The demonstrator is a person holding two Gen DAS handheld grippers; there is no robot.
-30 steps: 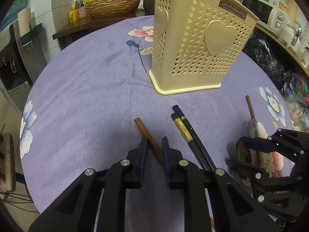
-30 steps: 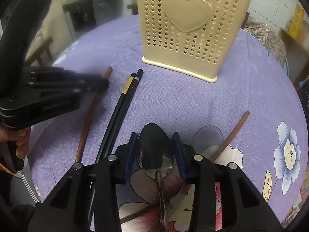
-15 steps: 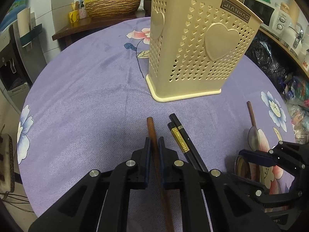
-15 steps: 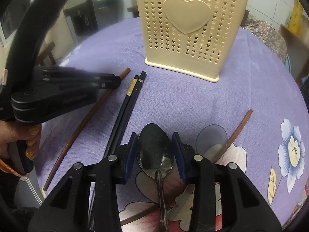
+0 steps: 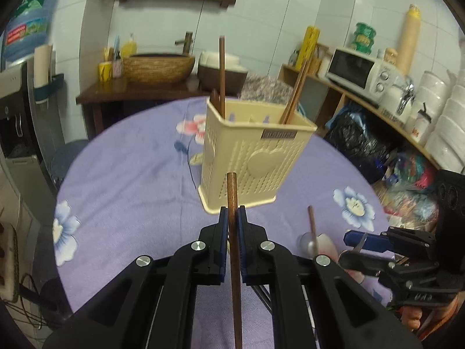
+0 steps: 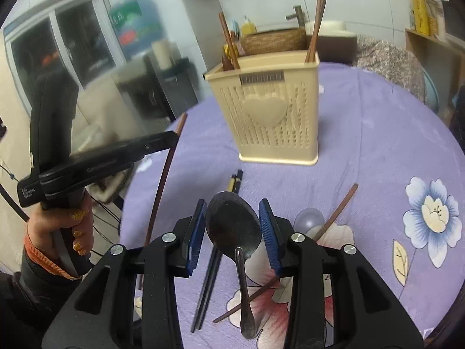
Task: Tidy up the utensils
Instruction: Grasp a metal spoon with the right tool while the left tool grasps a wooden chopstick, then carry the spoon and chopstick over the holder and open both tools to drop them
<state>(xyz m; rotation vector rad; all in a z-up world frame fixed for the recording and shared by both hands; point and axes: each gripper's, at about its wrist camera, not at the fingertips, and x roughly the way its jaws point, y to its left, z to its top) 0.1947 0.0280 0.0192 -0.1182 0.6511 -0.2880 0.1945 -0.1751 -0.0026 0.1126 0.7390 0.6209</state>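
Observation:
My left gripper (image 5: 232, 218) is shut on a brown wooden chopstick (image 5: 232, 192) and holds it above the table, tip towards the cream heart-patterned utensil holder (image 5: 255, 157). In the right wrist view this left gripper (image 6: 171, 139) is at the left, and the chopstick (image 6: 162, 180) hangs below it. My right gripper (image 6: 232, 218) is shut on the bowl of a metal spoon (image 6: 234, 226), whose handle hangs free. The holder (image 6: 264, 116) stands ahead with several brown chopsticks upright inside.
A pair of black chopsticks (image 6: 209, 279) and a brown-handled spoon with a pale bowl (image 6: 309, 218) lie on the purple floral tablecloth (image 6: 377, 151). A person's hand (image 6: 72, 232) grips the left tool. Behind the table are a microwave (image 5: 357, 69) and a woven basin (image 5: 158, 67).
Both grippers have risen off the table and pulled back from the holder. The left one closed on the brown chopstick and lifted it; the right one lifted the spoon.

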